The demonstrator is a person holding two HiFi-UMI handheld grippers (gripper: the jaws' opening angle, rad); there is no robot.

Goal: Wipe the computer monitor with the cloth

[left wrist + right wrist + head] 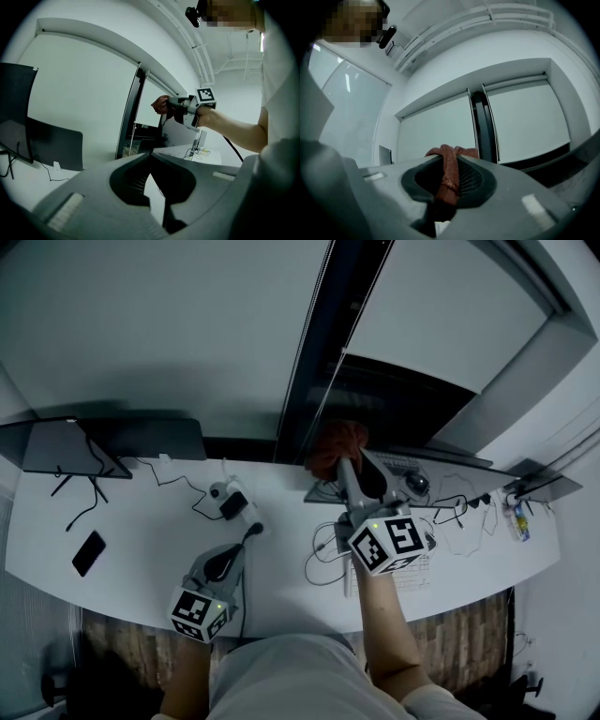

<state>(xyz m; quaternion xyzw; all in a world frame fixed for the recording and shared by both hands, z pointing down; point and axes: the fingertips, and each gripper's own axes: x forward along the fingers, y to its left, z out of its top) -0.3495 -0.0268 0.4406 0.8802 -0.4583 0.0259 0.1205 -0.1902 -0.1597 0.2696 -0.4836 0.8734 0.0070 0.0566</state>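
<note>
Right hand-held gripper (450, 158) is clamped on the reddish cloth (449, 173); cloth runs up between the jaws and bunches over their tips; arm is stretched out, putting the cloth at the top left corner of the monitor (180, 136); can't tell if it touches the screen.

Left hand-held gripper (150, 155): jaws together at the tips, nothing between them; held low, left of the monitor and on the person's side of it, over the near part of the white tabletop (141, 549); its camera looks across at the monitor and the right arm.

Also on the tabletop: phone (88, 552) far left of the monitor, lying flat; small adapter with cables (232, 502) between phone and monitor; loose cable loops (323, 568) in front of the monitor; mouse (417, 482) close by its base; second dark screen (66, 446) well to the monitor's left, at the far edge.
</note>
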